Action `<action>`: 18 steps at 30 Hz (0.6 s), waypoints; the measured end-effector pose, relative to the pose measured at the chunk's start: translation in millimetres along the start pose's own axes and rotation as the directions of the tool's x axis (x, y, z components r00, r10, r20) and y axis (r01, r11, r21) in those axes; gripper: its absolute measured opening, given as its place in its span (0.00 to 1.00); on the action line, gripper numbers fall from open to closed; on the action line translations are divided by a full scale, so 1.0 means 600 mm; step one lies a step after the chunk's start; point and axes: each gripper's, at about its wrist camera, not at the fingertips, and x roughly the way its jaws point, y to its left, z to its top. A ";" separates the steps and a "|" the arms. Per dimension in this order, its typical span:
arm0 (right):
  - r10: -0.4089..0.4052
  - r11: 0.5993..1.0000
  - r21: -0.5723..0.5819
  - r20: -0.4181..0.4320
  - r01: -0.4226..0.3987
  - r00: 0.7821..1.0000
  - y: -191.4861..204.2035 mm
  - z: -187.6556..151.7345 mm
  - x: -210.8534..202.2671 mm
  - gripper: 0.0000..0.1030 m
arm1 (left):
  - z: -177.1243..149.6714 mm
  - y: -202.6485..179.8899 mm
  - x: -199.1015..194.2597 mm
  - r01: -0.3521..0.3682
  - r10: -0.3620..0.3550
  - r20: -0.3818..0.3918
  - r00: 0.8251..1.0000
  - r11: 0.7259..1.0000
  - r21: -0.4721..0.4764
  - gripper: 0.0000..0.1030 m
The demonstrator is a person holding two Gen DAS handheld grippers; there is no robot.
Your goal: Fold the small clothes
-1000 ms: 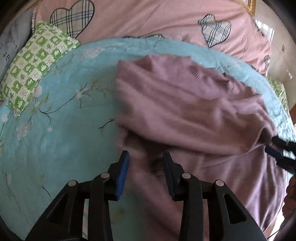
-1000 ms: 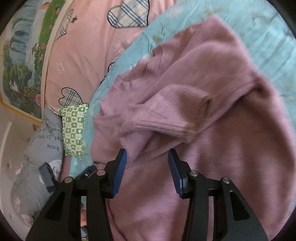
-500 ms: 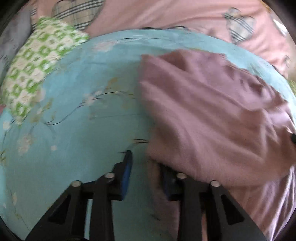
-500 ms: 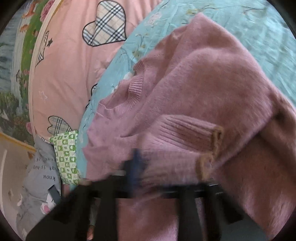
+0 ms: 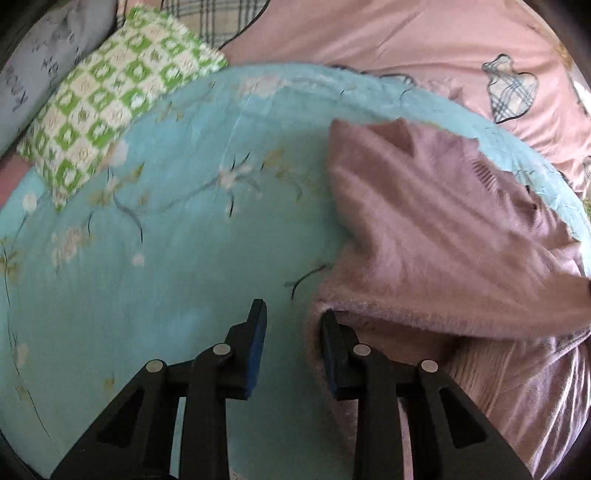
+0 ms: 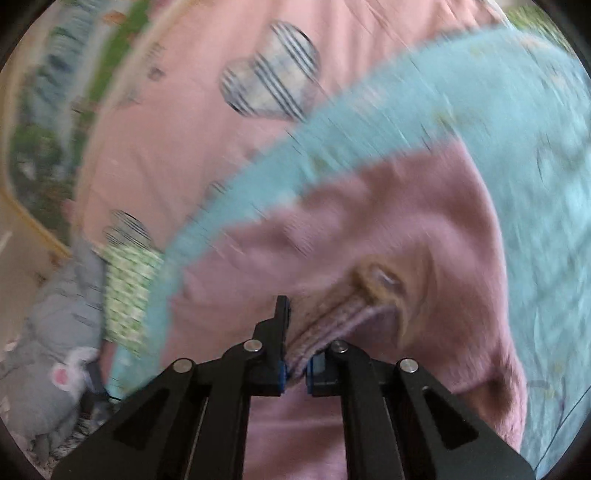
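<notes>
The left wrist view is the sharper one. It shows the mauve sweater [image 5: 443, 236] lying on the right half of a turquoise flowered quilt [image 5: 166, 258], with one layer folded over another along the near edge. The left gripper [image 5: 291, 332] stands at the sweater's left border; its jaws are narrowed but parted. The left pad has only quilt beside it, the right finger [image 5: 334, 343] sits against the fuzzy hem, and the gap between them shows mostly bare quilt, so nothing is clamped there. The jaws have just been closing, with no cloth caught.

The right wrist view (heavily blurred) gives what the other cannot: the right gripper [image 6: 295, 354] nearly closed, pinching a ribbed edge of the sweater [image 6: 369, 229], apparently a cuff, which rises out of the pads in a bunched fold. Its jaws have just been closing onto this cloth.

To the sweater's left the quilt lies open and flat as far as the green checked pillow [image 5: 114, 96] at the far left edge. Beyond the quilt's curved far edge lies a pink sheet [image 5: 369, 33] with plaid hearts.

Counted: one sweater, two grippers, one green checked pillow, one grey pillow with lettering [image 5: 40, 70], and one grey plush toy [image 6: 59, 373] seen only from the right wrist
</notes>
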 end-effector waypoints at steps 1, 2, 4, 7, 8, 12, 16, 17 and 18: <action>-0.003 1.000 0.006 -0.019 0.003 1.000 -0.008 -0.006 0.010 0.08 | -0.001 0.004 0.002 0.007 -0.007 -0.007 1.000 1.000 -0.012 0.28; -0.003 1.000 -0.002 -0.028 0.003 1.000 -0.007 -0.006 0.015 0.08 | -0.002 0.007 0.002 0.014 -0.014 -0.009 1.000 1.000 -0.021 0.28; 0.021 0.999 -0.035 0.004 -0.021 1.000 0.008 0.001 0.005 0.08 | -0.001 0.010 -0.001 0.025 -0.025 -0.009 1.000 0.999 -0.025 0.28; 0.039 0.995 -0.096 0.083 -0.031 0.996 0.041 0.026 -0.019 0.08 | -0.004 -0.001 -0.017 0.043 -0.043 -0.011 0.999 0.999 0.005 0.27; 0.047 0.996 -0.084 0.080 -0.040 0.996 0.046 0.035 -0.019 0.08 | -0.009 -0.007 -0.032 0.056 -0.056 -0.005 0.998 0.998 0.021 0.26; 0.090 0.993 -0.080 0.072 -0.084 0.993 0.085 0.055 -0.020 0.08 | -0.047 -0.063 -0.111 0.196 -0.203 0.030 0.979 0.968 0.159 0.25; 0.184 0.977 -0.124 0.069 -0.174 0.980 0.146 0.068 -0.024 0.08 | -0.091 -0.161 -0.150 0.298 -0.314 0.004 0.949 0.903 0.309 0.27; 0.202 0.972 -0.140 0.072 -0.191 0.977 0.163 0.069 -0.025 0.08 | -0.095 -0.183 -0.144 0.329 -0.343 -0.016 0.939 0.886 0.328 0.27; 0.217 0.967 -0.154 0.074 -0.204 0.973 0.175 0.070 -0.025 0.08 | -0.095 -0.198 -0.135 0.348 -0.356 -0.037 0.934 0.876 0.334 0.27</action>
